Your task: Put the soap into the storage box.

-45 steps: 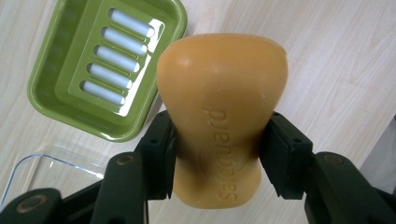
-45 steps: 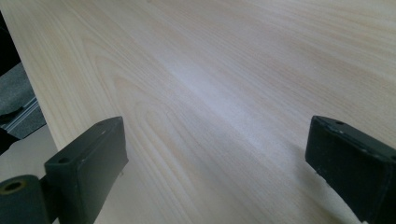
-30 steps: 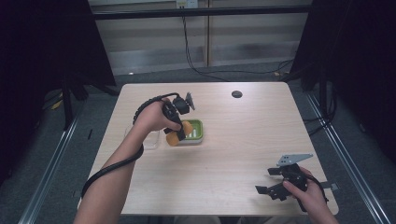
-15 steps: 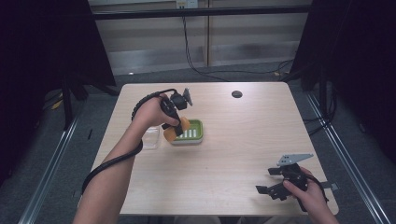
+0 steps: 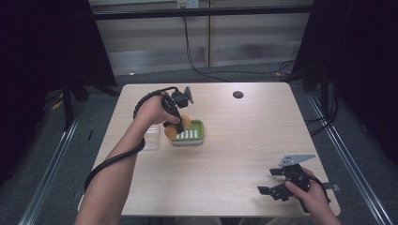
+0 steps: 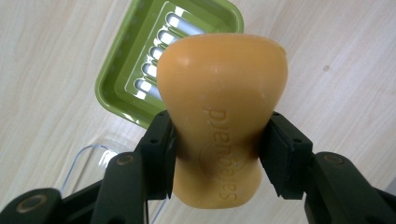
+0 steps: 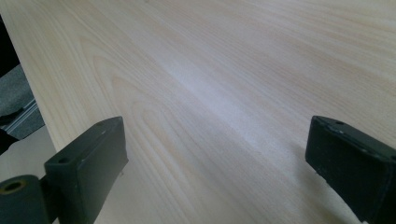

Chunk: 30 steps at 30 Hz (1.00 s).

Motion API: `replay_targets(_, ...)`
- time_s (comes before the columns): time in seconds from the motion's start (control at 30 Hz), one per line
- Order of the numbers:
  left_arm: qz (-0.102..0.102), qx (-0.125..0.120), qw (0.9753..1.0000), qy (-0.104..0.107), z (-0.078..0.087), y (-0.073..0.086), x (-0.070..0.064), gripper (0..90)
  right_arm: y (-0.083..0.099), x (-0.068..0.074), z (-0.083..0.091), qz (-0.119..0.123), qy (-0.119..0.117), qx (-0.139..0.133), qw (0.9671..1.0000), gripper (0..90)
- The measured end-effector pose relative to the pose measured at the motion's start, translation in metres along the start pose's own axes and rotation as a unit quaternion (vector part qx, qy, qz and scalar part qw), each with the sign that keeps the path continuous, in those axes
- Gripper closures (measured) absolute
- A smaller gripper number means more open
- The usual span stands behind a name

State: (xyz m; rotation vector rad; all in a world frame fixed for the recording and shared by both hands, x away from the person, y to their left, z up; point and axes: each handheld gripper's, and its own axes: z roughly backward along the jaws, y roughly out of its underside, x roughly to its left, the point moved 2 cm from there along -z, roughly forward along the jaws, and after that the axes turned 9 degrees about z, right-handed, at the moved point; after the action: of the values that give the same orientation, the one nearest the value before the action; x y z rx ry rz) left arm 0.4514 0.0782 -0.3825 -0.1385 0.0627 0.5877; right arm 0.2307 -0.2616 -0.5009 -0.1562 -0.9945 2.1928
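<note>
An orange bar of soap (image 6: 222,116) with embossed lettering is clamped between the two black jaws of my left gripper (image 6: 217,154). In the high view the left gripper (image 5: 174,123) holds the soap (image 5: 172,131) just above the left end of a green soap dish (image 5: 191,134) with white ribs (image 6: 154,51). A clear plastic lid (image 5: 151,139) lies on the table to the dish's left, and its corner (image 6: 91,161) shows under the jaws. My right gripper (image 5: 272,186) rests open near the front right of the table, its jaws (image 7: 219,168) wide apart over bare wood.
The light wooden table (image 5: 234,154) has a round dark cable hole (image 5: 238,94) at the back. Dark curtains stand left and right, and metal rails run along the floor on both sides.
My left gripper has carried the soap a little leftward and toward the person, from over the dish's middle to its left end. The right gripper has stayed put.
</note>
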Motion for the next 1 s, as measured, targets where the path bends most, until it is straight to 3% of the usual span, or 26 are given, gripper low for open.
replay_targets(0.27, -0.013, 0.004, 0.9999, -0.004, -0.002, -0.005, 0.004, 49.9, 0.000, 0.000, 0.001, 0.001, 0.000, -0.002, 1.0000, 5.0)
replay_targets(0.3, -0.007, 0.006, 0.9999, 0.007, -0.001, -0.006, 0.004, 49.9, 0.000, 0.000, 0.001, 0.000, 0.000, -0.002, 1.0000, 5.1)
replay_targets(0.33, -0.005, -0.005, 1.0000, -0.003, -0.003, -0.006, 0.004, 49.9, 0.000, 0.000, 0.001, 0.000, 0.000, -0.001, 1.0000, 5.1)
replay_targets(0.4, -0.009, 0.001, 0.9999, -0.008, -0.003, -0.006, 0.005, 49.9, 0.001, -0.001, 0.000, -0.001, 0.000, 0.000, 1.0000, 5.0)
replay_targets(0.5, -0.002, -0.001, 1.0000, -0.004, -0.004, -0.007, 0.006, 49.9, 0.001, -0.001, 0.000, -0.002, -0.001, 0.000, 1.0000, 5.1)
replay_targets(0.7, -0.017, 0.006, 0.9998, -0.007, -0.004, -0.009, 0.009, 49.9, 0.001, -0.001, -0.001, -0.003, -0.001, 0.003, 1.0000, 5.1)
replay_targets(0.77, -0.012, -0.003, 0.9999, -0.006, -0.005, -0.009, 0.009, 49.9, 0.001, -0.001, -0.001, -0.004, -0.001, 0.002, 1.0000, 5.1)
replay_targets(0.8, -0.023, 0.002, 0.9997, -0.007, -0.004, -0.010, 0.012, 49.9, 0.001, -0.001, -0.001, -0.006, 0.000, 0.003, 1.0000, 5.1)
replay_targets(0.83, -0.013, -0.007, 0.9999, -0.007, -0.005, -0.010, 0.011, 49.9, 0.001, -0.001, -0.001, -0.006, 0.000, 0.003, 1.0000, 5.1)
replay_targets(1.0, -0.021, -0.004, 0.9997, -0.009, -0.005, -0.012, 0.011, 49.9, 0.002, -0.002, -0.001, -0.006, 0.000, 0.004, 1.0000, 5.1)
